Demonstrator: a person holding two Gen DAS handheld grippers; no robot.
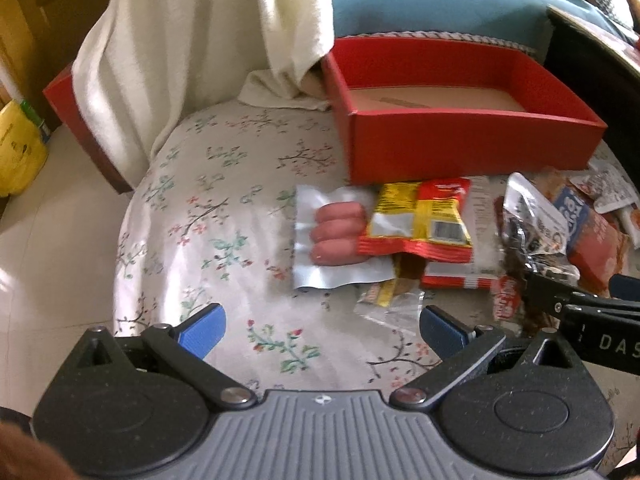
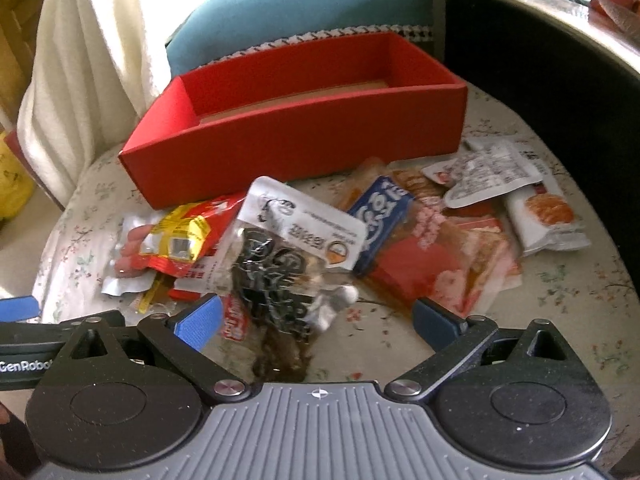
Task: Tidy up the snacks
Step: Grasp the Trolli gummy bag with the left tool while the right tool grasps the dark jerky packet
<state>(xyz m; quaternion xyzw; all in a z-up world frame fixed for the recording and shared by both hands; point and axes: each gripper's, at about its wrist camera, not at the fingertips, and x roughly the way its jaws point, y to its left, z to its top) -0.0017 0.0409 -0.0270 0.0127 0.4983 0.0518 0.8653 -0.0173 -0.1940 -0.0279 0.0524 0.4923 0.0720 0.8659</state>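
A red cardboard box (image 1: 460, 148) (image 2: 304, 136) stands open at the back of the flowered cushion, its brown floor bare. In front of it lies a heap of snack packets. A clear sausage pack (image 1: 340, 236) and a red-and-yellow packet (image 1: 416, 220) lie ahead of my left gripper (image 1: 322, 330), which is open and holds nothing. My right gripper (image 2: 316, 324) is open too. A clear packet of dark snack (image 2: 288, 256) (image 1: 528, 216) sits just ahead, between its fingers. Further right lie a blue packet (image 2: 380, 212) and a red packet (image 2: 416, 272).
White printed sachets (image 2: 492, 172) and an orange-and-white packet (image 2: 548, 216) lie at the right of the heap. A white towel (image 1: 192, 60) hangs at the left and a blue cushion (image 1: 432, 4) lies behind the box. Dark furniture (image 2: 540, 80) borders the right. A yellow bag (image 1: 20, 152) sits on the floor.
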